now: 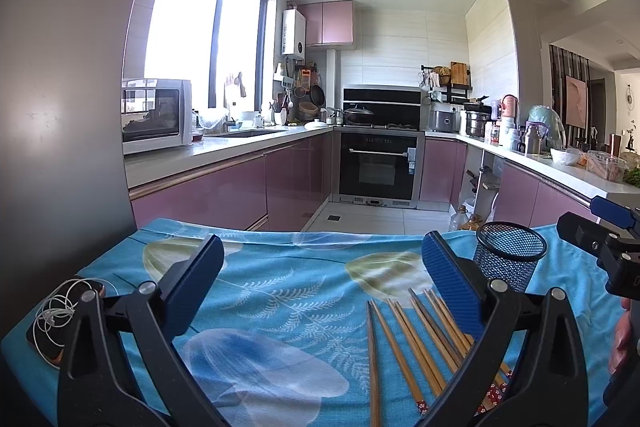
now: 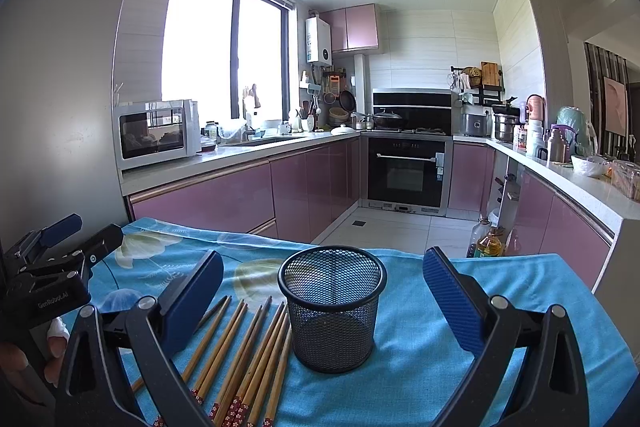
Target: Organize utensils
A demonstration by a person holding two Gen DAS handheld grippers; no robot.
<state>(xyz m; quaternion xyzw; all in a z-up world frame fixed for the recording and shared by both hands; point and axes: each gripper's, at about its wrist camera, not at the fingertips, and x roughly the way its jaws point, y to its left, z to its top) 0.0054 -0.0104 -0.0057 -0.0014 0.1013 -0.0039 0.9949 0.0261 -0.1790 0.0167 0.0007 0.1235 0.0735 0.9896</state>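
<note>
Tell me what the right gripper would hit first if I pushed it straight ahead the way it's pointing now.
Most likely the mesh cup. It stands upright on the blue cloth, centred between the open fingers of the right gripper. The chopsticks lie left of that line, beside the cup. Depth is uncertain.

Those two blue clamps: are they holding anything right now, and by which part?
Nothing is held. Both the left gripper and right gripper stand open and empty; the chopsticks lie on the cloth and the mesh cup stands untouched.
</note>
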